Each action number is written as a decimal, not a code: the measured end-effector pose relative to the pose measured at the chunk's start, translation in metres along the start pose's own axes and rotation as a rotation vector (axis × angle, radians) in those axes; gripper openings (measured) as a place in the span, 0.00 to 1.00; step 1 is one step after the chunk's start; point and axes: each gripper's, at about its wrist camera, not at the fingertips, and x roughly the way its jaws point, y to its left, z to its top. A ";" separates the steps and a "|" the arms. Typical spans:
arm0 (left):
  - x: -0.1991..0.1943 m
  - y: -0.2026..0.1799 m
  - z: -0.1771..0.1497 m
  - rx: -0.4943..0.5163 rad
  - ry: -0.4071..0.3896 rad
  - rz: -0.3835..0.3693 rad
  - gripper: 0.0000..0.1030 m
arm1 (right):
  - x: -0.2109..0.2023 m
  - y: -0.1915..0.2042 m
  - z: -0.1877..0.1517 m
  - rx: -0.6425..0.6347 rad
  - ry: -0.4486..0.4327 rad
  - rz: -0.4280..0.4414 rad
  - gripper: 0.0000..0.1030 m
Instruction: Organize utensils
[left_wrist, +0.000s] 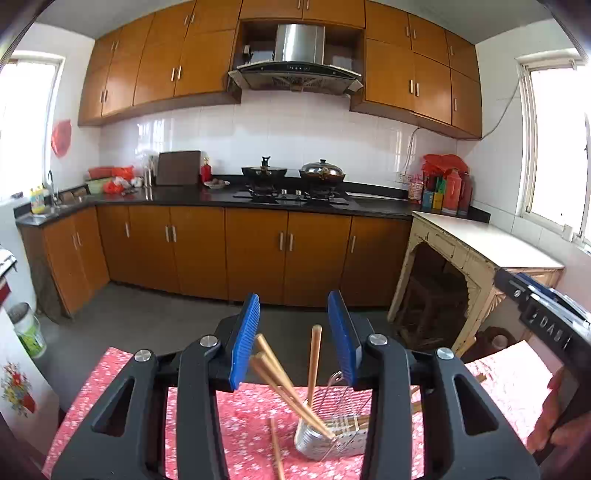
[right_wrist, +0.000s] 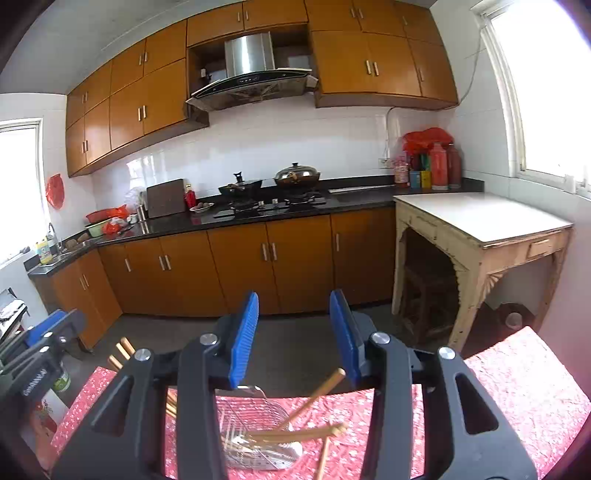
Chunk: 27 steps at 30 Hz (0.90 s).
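Down on the red flowered cloth sits a metal holder with a wire frame, and several wooden chopsticks lean out of it at loose angles. One more chopstick lies on the cloth just beside the holder, seemingly not in it yet. Seen from the right wrist, the holder looks tipped or low, with sticks resting across its rim.

Both tools hover above this. The left gripper has its blue pads spread apart with nothing between them, and the right gripper is likewise spread and empty.

The step in hand is probably picking up the stray stick. To do it well, come down with the pads on either side of it, near its middle, close gently so it does not pivot, then tilt it upright and lower it in without knocking the leaning ones or tipping the light holder.
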 end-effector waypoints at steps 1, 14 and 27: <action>-0.006 0.002 -0.003 0.008 -0.004 0.002 0.39 | -0.004 -0.004 -0.002 0.002 0.000 -0.009 0.41; -0.029 0.037 -0.142 0.086 0.214 0.048 0.67 | -0.022 -0.084 -0.154 -0.013 0.222 -0.180 0.45; 0.028 0.015 -0.248 0.087 0.511 0.008 0.66 | 0.013 -0.029 -0.282 -0.066 0.502 0.030 0.44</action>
